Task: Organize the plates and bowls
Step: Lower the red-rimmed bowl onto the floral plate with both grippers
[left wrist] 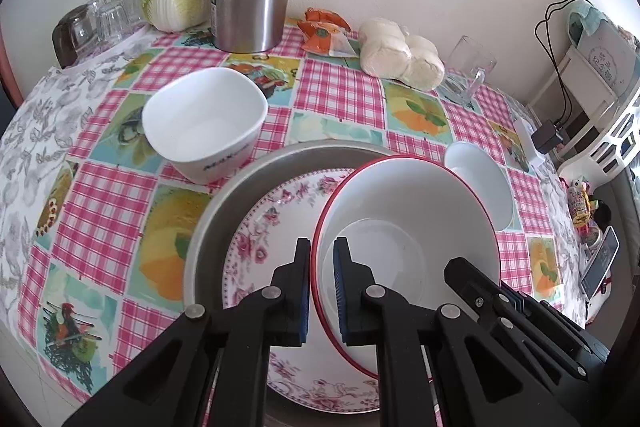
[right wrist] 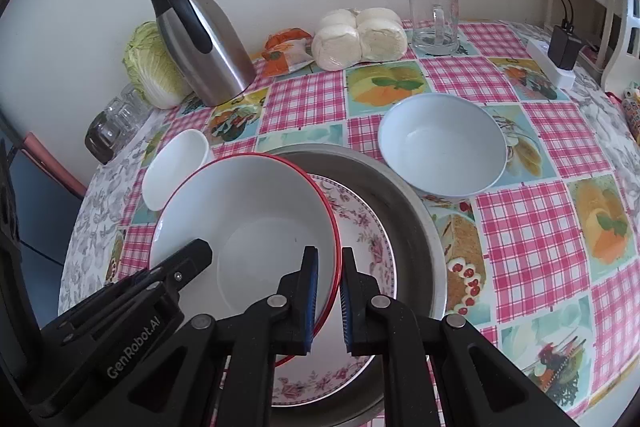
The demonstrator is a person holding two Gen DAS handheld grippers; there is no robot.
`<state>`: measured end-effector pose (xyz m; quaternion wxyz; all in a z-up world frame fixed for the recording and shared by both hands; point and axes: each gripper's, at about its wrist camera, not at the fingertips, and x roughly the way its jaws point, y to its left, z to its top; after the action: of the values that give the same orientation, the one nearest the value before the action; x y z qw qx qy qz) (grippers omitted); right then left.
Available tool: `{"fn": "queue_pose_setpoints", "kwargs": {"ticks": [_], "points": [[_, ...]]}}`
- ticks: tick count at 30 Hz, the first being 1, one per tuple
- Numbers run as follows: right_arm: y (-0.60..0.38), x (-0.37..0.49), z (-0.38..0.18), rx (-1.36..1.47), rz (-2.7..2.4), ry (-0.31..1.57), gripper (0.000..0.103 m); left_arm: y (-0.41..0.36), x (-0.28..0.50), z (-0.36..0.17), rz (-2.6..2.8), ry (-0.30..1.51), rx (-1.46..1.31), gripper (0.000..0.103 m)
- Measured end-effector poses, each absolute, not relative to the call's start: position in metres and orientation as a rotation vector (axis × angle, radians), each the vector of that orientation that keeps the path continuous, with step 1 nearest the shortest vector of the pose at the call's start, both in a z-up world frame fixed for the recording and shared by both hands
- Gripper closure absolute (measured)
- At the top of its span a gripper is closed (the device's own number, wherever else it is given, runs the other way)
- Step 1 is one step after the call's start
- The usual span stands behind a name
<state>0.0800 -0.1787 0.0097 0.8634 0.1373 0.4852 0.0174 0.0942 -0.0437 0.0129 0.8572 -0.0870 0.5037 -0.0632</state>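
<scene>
Table [right wrist: 532, 239]: basin [right wrist: 416, 227], bowls [right wrist: 442, 147], flask [right wrist: 204, 39].

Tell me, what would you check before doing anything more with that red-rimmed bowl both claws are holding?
1. Left gripper straddles the rim of the red-rimmed bowl, one finger inside, one outside: ok.
2. Right gripper straddles the opposite rim the same way: ok.
3. Both grips fully tight on the rim: cannot tell; small gaps show beside the pads.
4. Bowl level: not ok; it looks tilted over the floral plate.
5. Floral plate seated inside the metal basin: ok.
6. Nearby square white bowl and pale blue bowl stand apart from the basin: ok.
</scene>
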Motion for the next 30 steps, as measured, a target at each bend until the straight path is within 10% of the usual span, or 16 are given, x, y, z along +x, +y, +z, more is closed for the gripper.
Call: {"fn": "queue_pose_setpoints", "kwargs": {"ticks": [30], "points": [[-0.173,0.086,-0.005,0.308,0.037,1.045,0.085,-0.036,0.106,-0.005,-0.092,1.125,-0.239,0.092]]}}
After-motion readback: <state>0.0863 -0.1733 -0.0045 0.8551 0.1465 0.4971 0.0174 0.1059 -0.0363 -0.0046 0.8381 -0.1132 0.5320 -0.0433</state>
